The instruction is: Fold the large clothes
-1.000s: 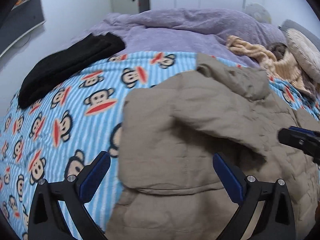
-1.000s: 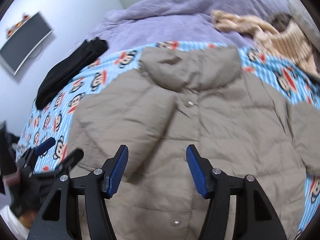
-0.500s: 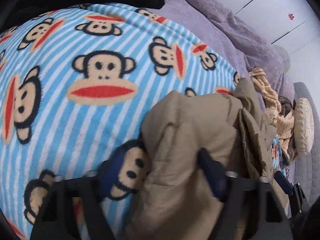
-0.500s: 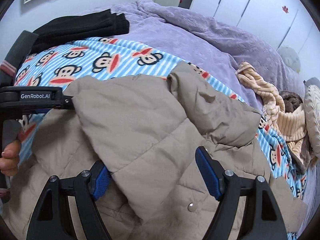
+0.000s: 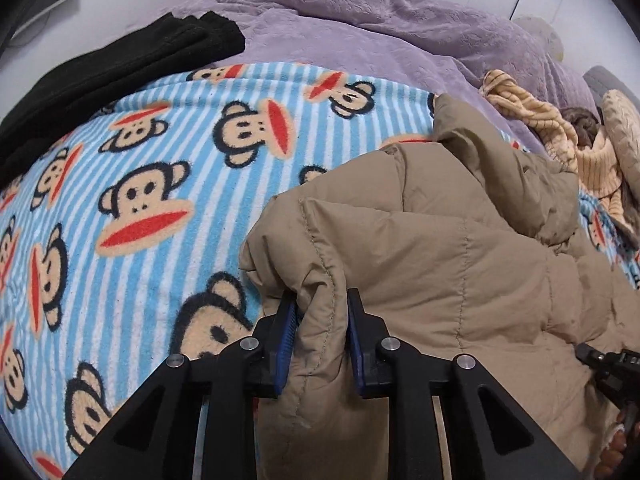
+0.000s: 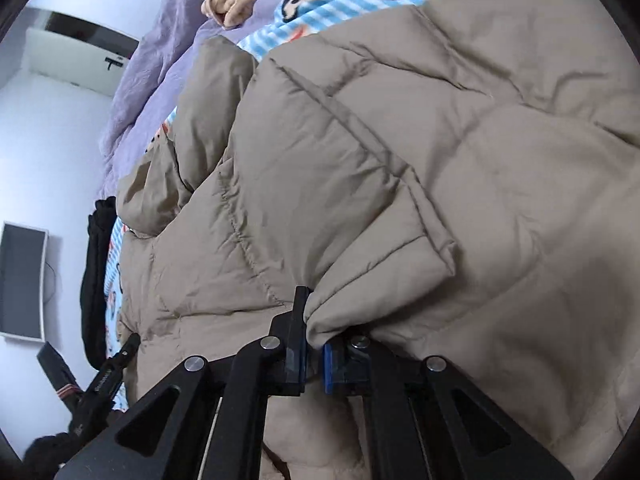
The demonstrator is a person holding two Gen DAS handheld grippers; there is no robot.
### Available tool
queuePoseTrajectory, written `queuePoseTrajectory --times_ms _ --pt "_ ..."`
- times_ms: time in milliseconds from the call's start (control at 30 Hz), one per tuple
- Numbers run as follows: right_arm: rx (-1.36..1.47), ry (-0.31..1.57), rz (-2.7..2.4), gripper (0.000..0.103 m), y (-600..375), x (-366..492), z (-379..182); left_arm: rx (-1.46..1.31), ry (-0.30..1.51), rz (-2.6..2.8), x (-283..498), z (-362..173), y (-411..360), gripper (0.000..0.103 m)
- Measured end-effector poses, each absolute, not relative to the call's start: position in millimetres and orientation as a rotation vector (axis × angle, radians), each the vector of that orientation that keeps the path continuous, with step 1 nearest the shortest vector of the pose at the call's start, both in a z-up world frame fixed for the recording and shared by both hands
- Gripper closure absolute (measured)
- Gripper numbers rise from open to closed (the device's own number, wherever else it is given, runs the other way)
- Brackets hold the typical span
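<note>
Two grippers, one tan puffer jacket (image 5: 460, 264). Left gripper (image 5: 321, 344): jaws nearly closed, pinching a bunched fold of jacket edge between the blue pads. Right gripper (image 6: 315, 354): jaws clamped on another fold. Jacket heaped on the monkey-print blanket (image 5: 160, 184); one black garment (image 5: 120, 64), purple duvet (image 5: 380, 28) beyond.

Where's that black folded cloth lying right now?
In the left wrist view the black cloth lies upper left, straddling the monkey blanket and purple cover.
</note>
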State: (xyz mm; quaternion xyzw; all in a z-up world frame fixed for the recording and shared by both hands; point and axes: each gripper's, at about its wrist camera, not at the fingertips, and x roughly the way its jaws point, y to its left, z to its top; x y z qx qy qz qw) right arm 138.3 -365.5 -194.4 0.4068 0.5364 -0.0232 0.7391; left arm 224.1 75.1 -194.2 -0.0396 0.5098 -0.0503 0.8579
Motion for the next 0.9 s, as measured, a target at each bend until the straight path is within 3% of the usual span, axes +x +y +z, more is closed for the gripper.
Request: queuePoseTrajectory --times_ms 33,100,133,200,367,533,700,900 --pt "0.886 1.18 -0.047 0.097 -366.6 135.5 -192.4 -0.051 1.067 -0.09 221.9 -193.2 75.1 0.067" --pt "0.85 1.204 -0.037 0.087 -368.5 131.3 -186.5 -0.002 1.055 -0.032 221.6 -186.1 78.7 0.039" --pt "0.832 1.213 -0.041 0.084 -370.7 128.2 -183.0 0.003 1.042 -0.007 221.6 -180.9 83.5 0.037" --pt "0.788 1.21 -0.067 0.077 -379.3 120.5 -171.1 -0.025 1.018 0.003 219.4 -166.3 98.9 0.037" --pt "0.62 1.112 -0.174 0.077 -394.2 103.3 -134.0 -0.044 0.971 -0.003 192.7 -132.2 123.7 0.037" --pt "0.542 1.065 -0.08 0.077 -380.9 120.0 -119.1 0.09 1.019 -0.055 143.8 -140.4 110.7 0.037" --pt "0.519 1.122 0.004 0.077 -354.2 142.8 -141.6 0.118 1.108 -0.079 119.5 -175.2 95.2 0.037" --pt "0.539 1.196 -0.002 0.081 -344.7 146.9 -172.8 0.124 1.037 0.082 144.7 -187.6 112.6 0.037"
